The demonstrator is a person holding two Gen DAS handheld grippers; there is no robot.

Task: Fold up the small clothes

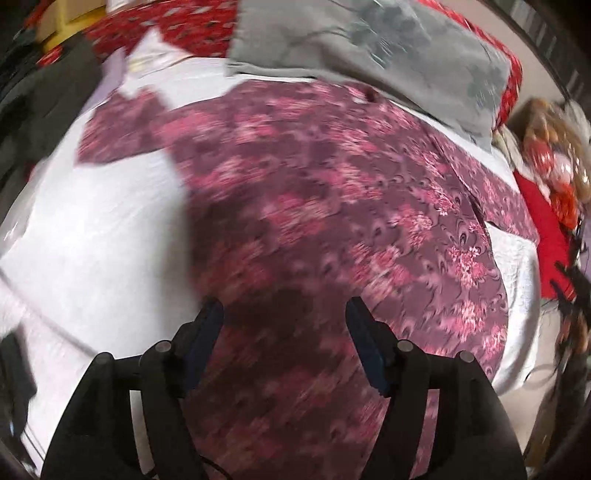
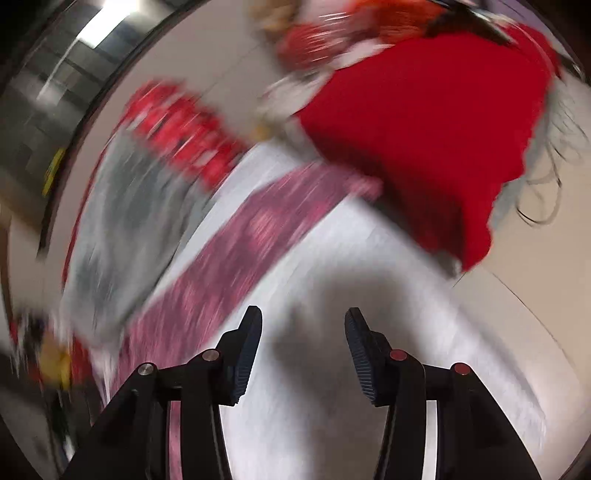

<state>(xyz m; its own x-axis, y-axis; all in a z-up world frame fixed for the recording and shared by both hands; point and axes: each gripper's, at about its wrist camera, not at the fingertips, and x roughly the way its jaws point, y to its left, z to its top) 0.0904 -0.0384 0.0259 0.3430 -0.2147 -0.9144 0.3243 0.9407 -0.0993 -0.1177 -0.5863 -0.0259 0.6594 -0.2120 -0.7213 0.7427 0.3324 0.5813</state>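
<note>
— What's lying around you?

— A purple floral garment (image 1: 332, 206) is spread flat on a white sheet (image 1: 103, 229), filling the middle of my left view. At 12 o'clock a grey cloth (image 1: 369, 51) lies at the garment's far edge, over a red patterned cover (image 1: 192, 29). A red cloth (image 1: 546, 236) sits at 3 o'clock with a blurred heap of stuff beyond it.

— And your left claw (image 1: 284, 314)?

— Spread wide, pinching nothing, hovering over the garment's near part, its shadow falling on the fabric between the fingers (image 1: 208, 332).

— The right one?

— My right claw (image 2: 303, 325) is also spread and bare, over the white sheet (image 2: 332, 406). That view is badly smeared. The purple floral garment (image 2: 236, 251) runs from 8 toward 12 o'clock, the grey cloth (image 2: 129, 206) at 10, the red cloth (image 2: 424, 122) at 1 o'clock.
</note>
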